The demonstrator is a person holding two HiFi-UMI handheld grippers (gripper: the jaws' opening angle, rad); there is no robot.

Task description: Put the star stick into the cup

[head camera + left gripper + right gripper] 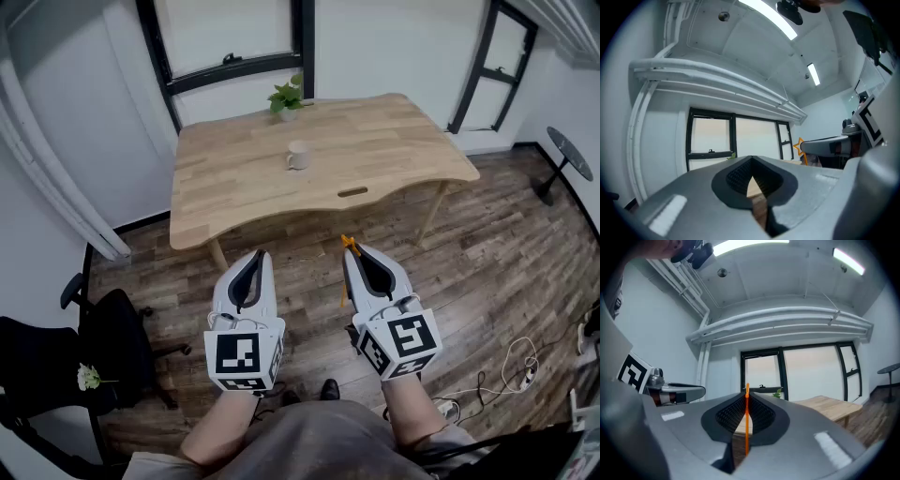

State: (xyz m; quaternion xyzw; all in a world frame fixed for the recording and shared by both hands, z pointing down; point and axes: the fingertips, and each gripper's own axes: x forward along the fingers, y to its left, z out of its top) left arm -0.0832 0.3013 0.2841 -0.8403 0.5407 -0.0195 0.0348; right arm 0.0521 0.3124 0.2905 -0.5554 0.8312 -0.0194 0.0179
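Note:
An orange star stick [747, 420] is clamped between the jaws of my right gripper [354, 249], which is shut on it; its star tip [348, 243] pokes out past the jaws, and the star [800, 146] also shows in the left gripper view. My left gripper [257, 255] is shut with nothing between its jaws. A white cup [298, 156] stands upright near the middle of the wooden table [394, 150], well ahead of both grippers, which hover over the floor in front of the table.
A small potted plant [286, 97] sits at the table's far edge by the window. A black office chair [112, 337] stands at the left. Cables [511, 375] lie on the wood floor at the right. A round stand [566, 155] is at far right.

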